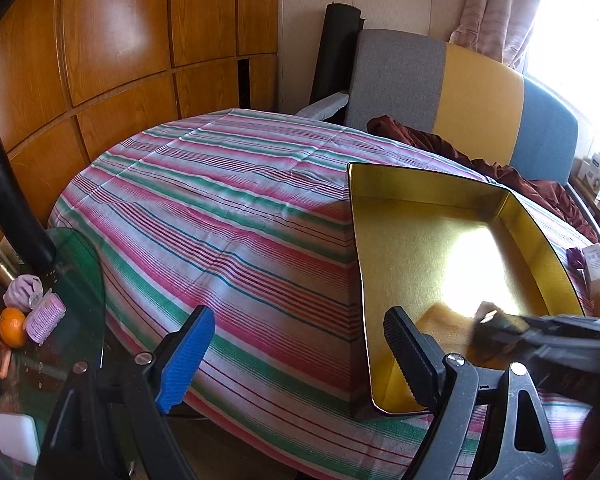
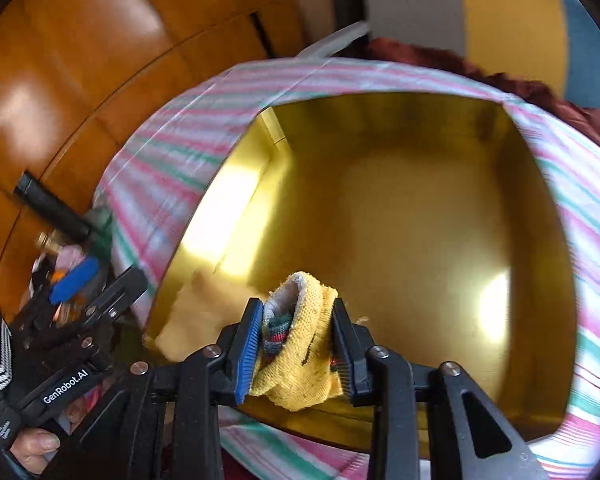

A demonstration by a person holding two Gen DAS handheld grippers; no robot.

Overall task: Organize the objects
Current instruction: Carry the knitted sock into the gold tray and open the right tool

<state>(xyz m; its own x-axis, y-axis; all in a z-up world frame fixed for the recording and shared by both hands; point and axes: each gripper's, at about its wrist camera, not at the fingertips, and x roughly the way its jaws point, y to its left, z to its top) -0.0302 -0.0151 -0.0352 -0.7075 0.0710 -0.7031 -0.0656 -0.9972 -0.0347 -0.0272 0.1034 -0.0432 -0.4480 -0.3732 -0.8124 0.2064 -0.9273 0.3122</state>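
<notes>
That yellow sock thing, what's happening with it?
A person is tidying up with a grabber tool in each hand. The right gripper is squeezing a yellow sock and holding it over the near edge of a shiny gold tin, which sits on a striped tablecloth. The left gripper is open and holds nothing, waiting beside the tin.

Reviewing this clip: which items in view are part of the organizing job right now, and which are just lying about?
In the job:
- yellow sock, clamped in the right gripper
- gold tin box, open on the striped cloth
- left gripper, open beside the box

Lying about:
- orange
- pink hair roller
- maroon cloth
- small carton
</notes>
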